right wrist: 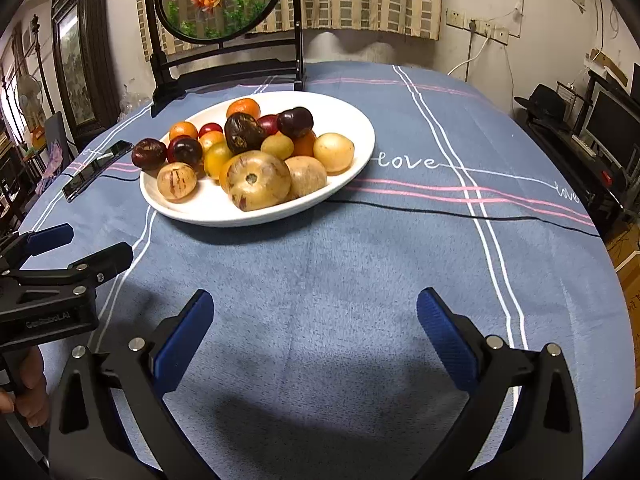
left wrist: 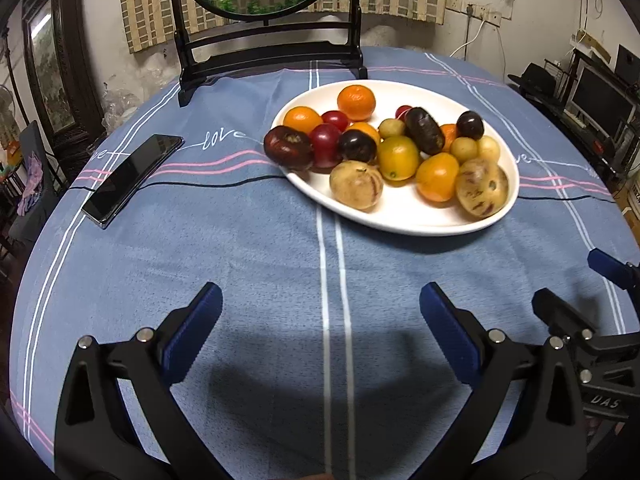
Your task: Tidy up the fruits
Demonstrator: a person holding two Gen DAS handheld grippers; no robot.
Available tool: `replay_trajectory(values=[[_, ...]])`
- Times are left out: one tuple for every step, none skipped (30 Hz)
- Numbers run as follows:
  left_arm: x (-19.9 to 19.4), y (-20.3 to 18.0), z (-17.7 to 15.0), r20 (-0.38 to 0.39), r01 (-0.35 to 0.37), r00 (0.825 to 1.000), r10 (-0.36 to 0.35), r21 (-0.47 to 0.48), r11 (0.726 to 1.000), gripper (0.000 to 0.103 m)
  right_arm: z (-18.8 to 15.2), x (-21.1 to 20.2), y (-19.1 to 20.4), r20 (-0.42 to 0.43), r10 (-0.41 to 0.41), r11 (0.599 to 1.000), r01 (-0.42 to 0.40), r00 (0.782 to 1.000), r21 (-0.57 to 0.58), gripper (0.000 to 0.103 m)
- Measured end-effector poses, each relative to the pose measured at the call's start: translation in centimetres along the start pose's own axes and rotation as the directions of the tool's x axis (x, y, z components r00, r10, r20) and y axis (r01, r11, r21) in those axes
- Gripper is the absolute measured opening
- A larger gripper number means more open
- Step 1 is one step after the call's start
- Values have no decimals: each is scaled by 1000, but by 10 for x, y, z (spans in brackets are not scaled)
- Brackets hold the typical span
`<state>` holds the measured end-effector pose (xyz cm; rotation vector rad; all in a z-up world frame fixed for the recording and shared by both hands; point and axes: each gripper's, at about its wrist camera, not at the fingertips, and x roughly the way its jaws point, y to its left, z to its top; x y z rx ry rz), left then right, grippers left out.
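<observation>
Sitting on a round table under a blue cloth (left wrist: 256, 248) with white and pink stripes, a white oval ceramic plate (left wrist: 404, 222) holds the whole mixed pile of fruit: orange tangerines (left wrist: 356, 102), dark purple plums (left wrist: 425, 130), small red fruits (left wrist: 326, 145) and pale speckled yellow melons (left wrist: 482, 187).

From the left wrist view the plate lies toward one o'clock; from the right wrist view it lies toward eleven o'clock (right wrist: 362, 148).

The left gripper (left wrist: 320, 308) hovers over bare cloth, its jaws spread wide with nothing between them. The right gripper (right wrist: 314, 312) does likewise, jaws wide and empty.

A flat black smartphone (left wrist: 132, 174) rests at ten o'clock of the plate, well apart from it, beside a thin black cable (left wrist: 224, 180).
</observation>
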<state>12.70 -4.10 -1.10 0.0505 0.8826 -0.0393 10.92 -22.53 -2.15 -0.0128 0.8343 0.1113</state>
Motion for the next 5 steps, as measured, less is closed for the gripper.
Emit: replay_trajectory(values=[[2,0,0,-1,-3,1000,3,2,1000,101,0,1,0,-4,-1,1000,1,1000,0,102],[3,0,-1,-3,-4,1000,4,3,1000,101,-1,2,0,-7,-2,1000,2,1000,1,102],[5,0,-1,-6,-4,1000,4,4,1000,101,-1,3,0,-10,-1,1000,1,1000,1,102],[7,0,-2,-10,-4,1000,4,4,1000,101,-2,4,0,-15,0,1000,0,1000,2,102],[9,1,-2,-14,-4,1000,4,3,1000,101,-2,4,-1,-20,1,1000,-1,1000,3,102]])
